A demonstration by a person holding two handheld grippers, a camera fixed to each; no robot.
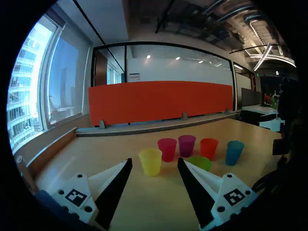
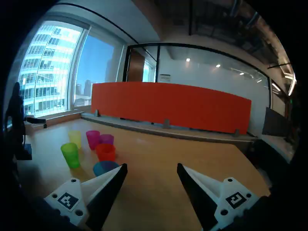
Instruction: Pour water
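Several plastic cups stand grouped on the wooden table (image 1: 161, 200). In the left gripper view I see a yellow cup (image 1: 150, 161), a pink cup (image 1: 167, 149), a purple cup (image 1: 186, 145), an orange cup (image 1: 208, 148), a blue cup (image 1: 234, 152) and a green cup (image 1: 199, 163). My left gripper (image 1: 154, 163) is open just short of the yellow and green cups, holding nothing. The right gripper view has the same cluster at left: green cup (image 2: 71, 154), yellow cup (image 2: 75, 138), pink cup (image 2: 92, 139), purple cup (image 2: 106, 139), orange cup (image 2: 105, 152), blue cup (image 2: 104, 168). My right gripper (image 2: 152, 166) is open and empty, right of the cups.
An orange divider panel (image 1: 161, 101) runs along the table's far edge. Large windows (image 1: 42, 92) line the left side. A dark stand (image 2: 17, 123) sits at the table's left edge in the right gripper view. Bare tabletop (image 2: 181, 154) stretches to the right of the cups.
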